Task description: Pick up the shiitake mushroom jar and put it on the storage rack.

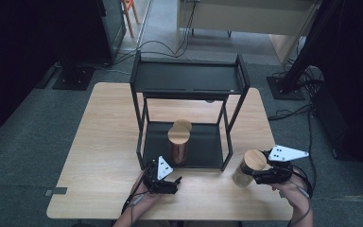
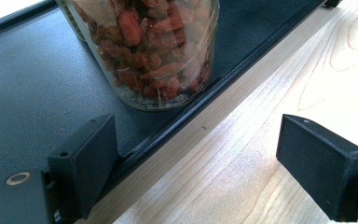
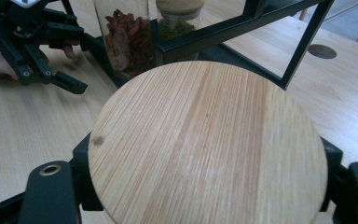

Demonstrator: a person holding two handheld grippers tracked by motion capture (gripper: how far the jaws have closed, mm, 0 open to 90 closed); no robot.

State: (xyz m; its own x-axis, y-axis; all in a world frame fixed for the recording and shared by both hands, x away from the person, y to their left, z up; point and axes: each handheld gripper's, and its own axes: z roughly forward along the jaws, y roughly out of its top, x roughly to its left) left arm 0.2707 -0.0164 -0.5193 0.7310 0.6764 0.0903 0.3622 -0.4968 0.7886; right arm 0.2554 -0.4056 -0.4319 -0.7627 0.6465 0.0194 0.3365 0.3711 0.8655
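1. High view: a black rack (image 1: 189, 78) stands on the tabletop (image 1: 99, 137). Two lidded jars sit on its lower shelf, the front jar (image 1: 178, 145) near the front edge and the back jar (image 1: 183, 125) just behind it. The right hand-held gripper (image 1: 260, 175) clasps a third jar (image 1: 248, 167) right of the rack, at the tabletop's front; I cannot tell whether it is lifted or resting. The left hand-held gripper (image 1: 170, 182) sits just in front of the shelf, jaws spread, holding nothing.
2. Left gripper view: the jaws stand wide apart and empty, one over the shelf (image 2: 28, 79), one over the wood. The front jar (image 2: 154, 51), with red dried contents, stands on the shelf just ahead.
3. Right gripper view: the third jar's wooden lid (image 3: 205, 144) sits between the jaws, which press its sides. Beyond are the rack frame (image 3: 242, 25) and the left gripper (image 3: 32, 42).
4. Step, by my judgement: placing jars on the shelf, two done, the third in hand.
5. Next move likely calls for carrying the third jar left, under the top shelf, into free space beside the others, upright, clear of the posts.
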